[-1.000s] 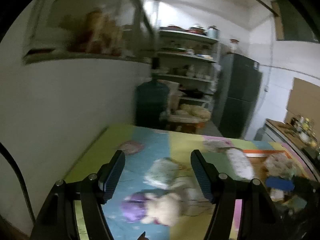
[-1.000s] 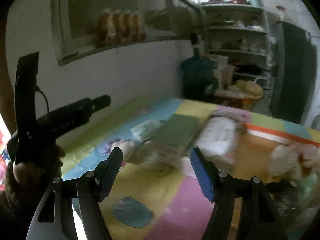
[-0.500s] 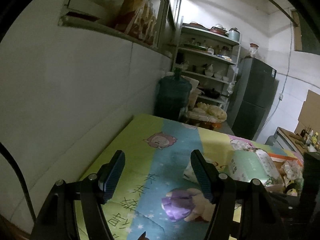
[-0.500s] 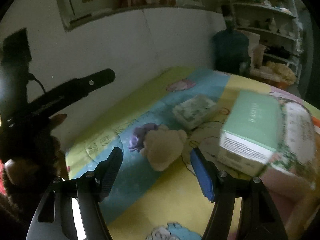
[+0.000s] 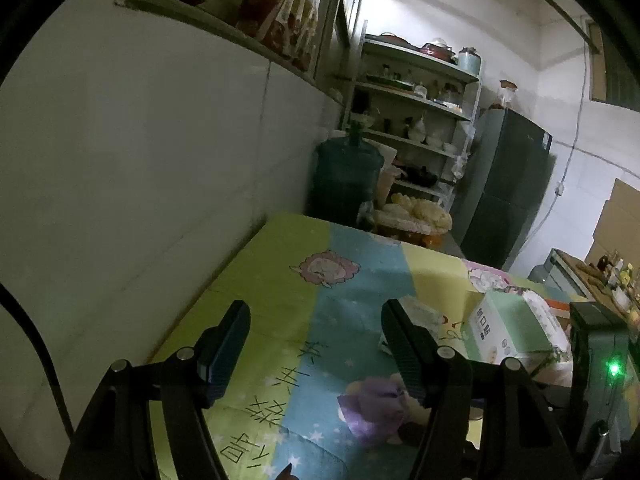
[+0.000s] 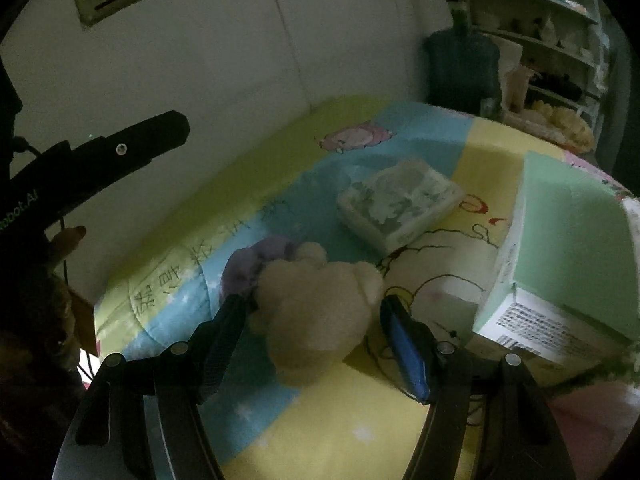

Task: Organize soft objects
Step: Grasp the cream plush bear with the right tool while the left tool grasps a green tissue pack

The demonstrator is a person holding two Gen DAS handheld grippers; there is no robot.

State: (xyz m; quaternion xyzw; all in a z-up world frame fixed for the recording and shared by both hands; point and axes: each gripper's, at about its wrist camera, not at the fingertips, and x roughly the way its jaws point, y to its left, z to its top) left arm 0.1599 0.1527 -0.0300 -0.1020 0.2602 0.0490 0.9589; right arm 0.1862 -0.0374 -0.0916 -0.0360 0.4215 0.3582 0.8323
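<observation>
Early stage, nothing sorted yet. Plush toy (image 6: 316,312), cream with purple part, lying on patterned mat (image 6: 340,432), between the closing jaws of right gripper (image 6: 312,344); pads apparently not yet pressing. Left gripper (image 5: 314,344) spread wide, empty, over bare mat. Soft tissue pack (image 6: 400,204) and green box (image 6: 572,248) lying loose nearby. Remaining: grasp, placement of all.

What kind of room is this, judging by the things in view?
Probably a home kitchen or storeroom: open shelves with pots and dishes, a dark fridge and a big water bottle behind a quilt-covered table.
</observation>
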